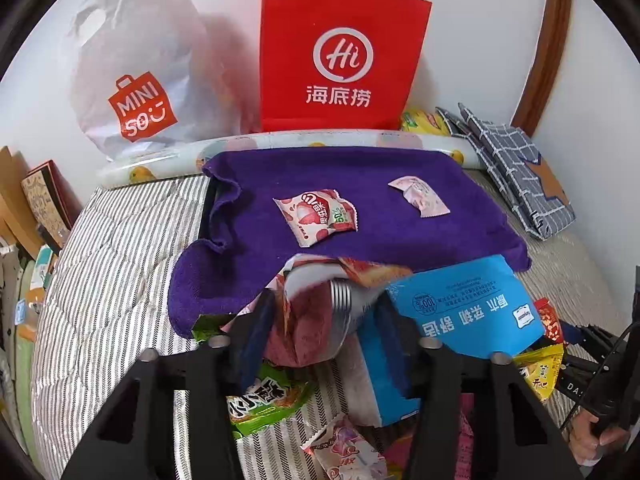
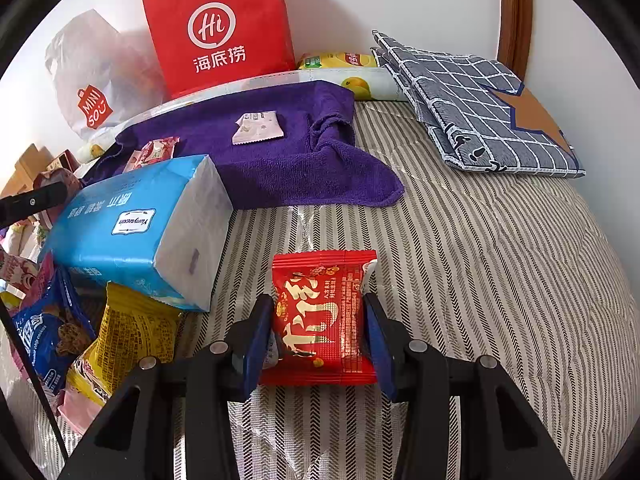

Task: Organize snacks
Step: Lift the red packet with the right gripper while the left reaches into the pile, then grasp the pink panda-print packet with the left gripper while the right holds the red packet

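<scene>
Glossy foil red packet (image 2: 320, 316) (plush purple towel (image 2: 276, 152)).

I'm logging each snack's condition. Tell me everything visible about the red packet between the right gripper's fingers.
The red snack packet is a glossy plastic pillow pack with crimped ends, large white characters on its front and fine print down its right side. It looks sealed and plump. It sits between the blue pads of the right gripper, which press its two sides, over the striped bedcover. Whether it rests on the cover or is lifted is unclear.

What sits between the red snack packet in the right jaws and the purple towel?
Only bare striped bedcover. In the right wrist view, nothing lies between the red snack packet and the purple towel; the blue tissue pack sits off to the left.
</scene>
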A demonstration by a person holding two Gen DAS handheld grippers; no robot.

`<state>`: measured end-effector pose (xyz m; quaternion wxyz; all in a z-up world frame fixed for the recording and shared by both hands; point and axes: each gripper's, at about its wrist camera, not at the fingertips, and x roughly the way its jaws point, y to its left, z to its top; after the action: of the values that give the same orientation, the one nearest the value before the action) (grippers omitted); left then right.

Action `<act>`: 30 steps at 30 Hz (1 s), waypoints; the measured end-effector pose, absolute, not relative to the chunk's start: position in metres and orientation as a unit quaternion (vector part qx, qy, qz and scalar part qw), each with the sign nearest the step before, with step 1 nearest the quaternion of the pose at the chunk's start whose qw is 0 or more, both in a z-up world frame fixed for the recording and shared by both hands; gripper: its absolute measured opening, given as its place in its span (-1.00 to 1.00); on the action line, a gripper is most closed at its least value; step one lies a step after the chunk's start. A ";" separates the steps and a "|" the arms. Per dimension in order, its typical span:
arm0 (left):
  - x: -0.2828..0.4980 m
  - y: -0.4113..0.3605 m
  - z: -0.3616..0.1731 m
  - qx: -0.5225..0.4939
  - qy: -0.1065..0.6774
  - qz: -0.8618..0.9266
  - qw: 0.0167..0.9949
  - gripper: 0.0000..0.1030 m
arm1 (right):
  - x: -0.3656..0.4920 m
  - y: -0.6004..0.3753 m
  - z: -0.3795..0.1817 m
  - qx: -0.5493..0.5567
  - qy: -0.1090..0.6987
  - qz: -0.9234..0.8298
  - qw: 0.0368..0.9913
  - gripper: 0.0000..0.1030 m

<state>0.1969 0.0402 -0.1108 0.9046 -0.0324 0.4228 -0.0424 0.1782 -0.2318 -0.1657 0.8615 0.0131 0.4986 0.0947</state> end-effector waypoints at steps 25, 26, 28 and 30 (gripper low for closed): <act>0.158 0.077 -0.083 -0.121 0.397 -0.088 0.905 -0.32 | 0.179 -0.233 -0.164 0.020 0.498 0.095 0.862 -0.16; 0.156 0.077 -0.081 -0.121 0.396 -0.088 0.906 -0.32 | 0.179 -0.234 -0.164 0.022 0.498 0.095 0.862 -0.17; 0.152 0.078 -0.077 -0.118 0.391 -0.087 0.908 -0.32 | 0.179 -0.237 -0.164 0.031 0.497 0.098 0.862 -0.18; 0.148 0.080 -0.073 -0.117 0.387 -0.087 0.910 -0.32 | 0.179 -0.240 -0.163 0.041 0.495 0.100 0.862 -0.20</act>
<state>0.1482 0.0797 -0.0731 0.9104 -0.1172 0.3871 -0.0873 0.1793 -0.2397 -0.1635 0.8620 0.0415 0.4953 0.0999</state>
